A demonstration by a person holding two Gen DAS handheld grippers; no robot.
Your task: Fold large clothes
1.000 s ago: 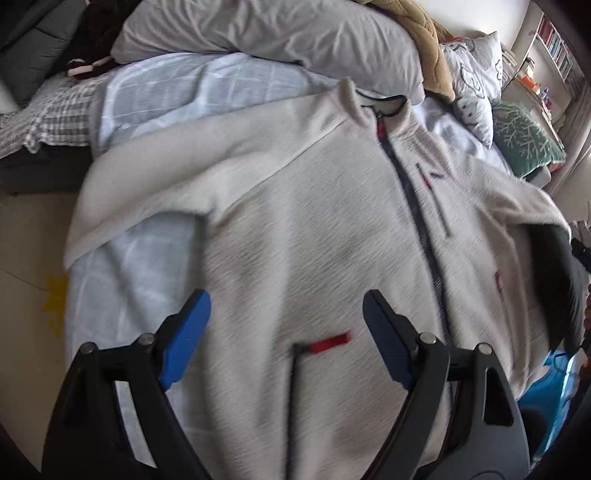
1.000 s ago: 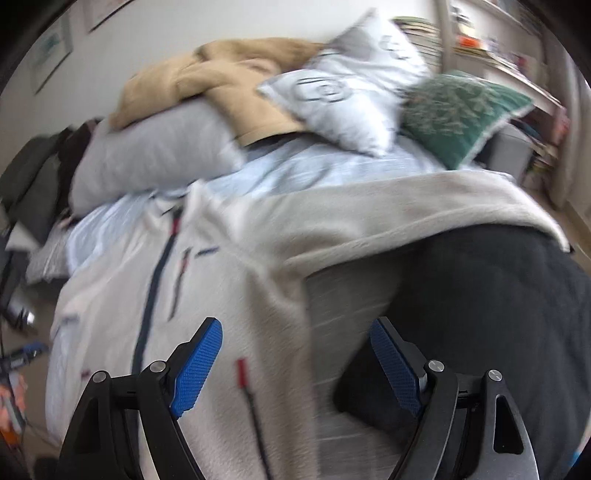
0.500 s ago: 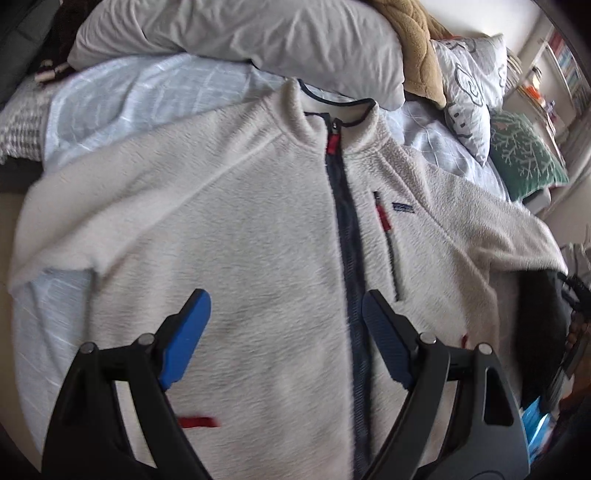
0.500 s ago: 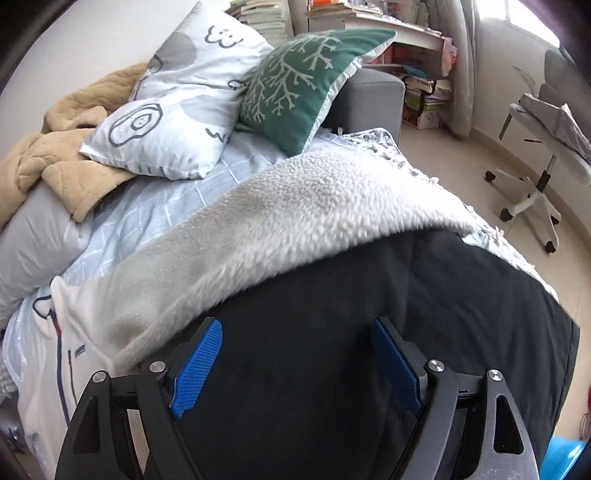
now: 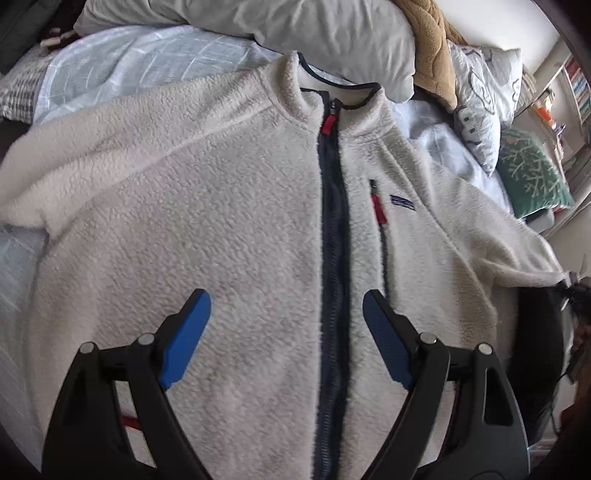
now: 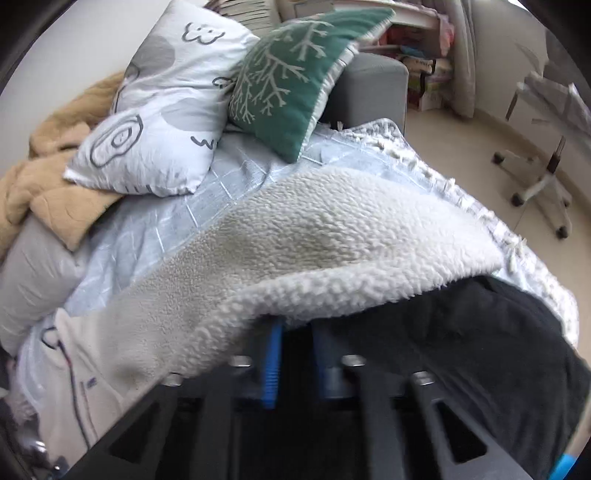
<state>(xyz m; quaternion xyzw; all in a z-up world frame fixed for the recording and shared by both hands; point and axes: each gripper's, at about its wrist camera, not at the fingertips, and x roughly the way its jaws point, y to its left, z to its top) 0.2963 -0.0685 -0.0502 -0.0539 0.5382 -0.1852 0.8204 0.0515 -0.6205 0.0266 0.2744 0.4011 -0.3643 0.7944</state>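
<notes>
A cream fleece jacket [image 5: 236, 221] with a dark zip lies face up on the bed, collar toward the pillows, sleeves spread out. My left gripper [image 5: 286, 317] is open and empty, hovering over the lower chest with the zip between its fingers. In the right wrist view the jacket's sleeve [image 6: 332, 243] lies over a black garment [image 6: 498, 350]. My right gripper [image 6: 295, 354] has its blue pads close together, shut on the sleeve's lower edge; the fingertips are partly hidden under the fleece.
A grey pillow [image 5: 295, 26], a tan blanket [image 6: 44, 184], a white printed pillow [image 6: 162, 110] and a green cushion [image 6: 295, 85] lie at the bed's head. The light blue sheet [image 6: 236, 173] covers the bed. An office chair [image 6: 543, 158] stands on the floor to the right.
The left gripper moved up the jacket toward the chest and stayed open. The right gripper went from open over the black garment to closed on the sleeve edge.
</notes>
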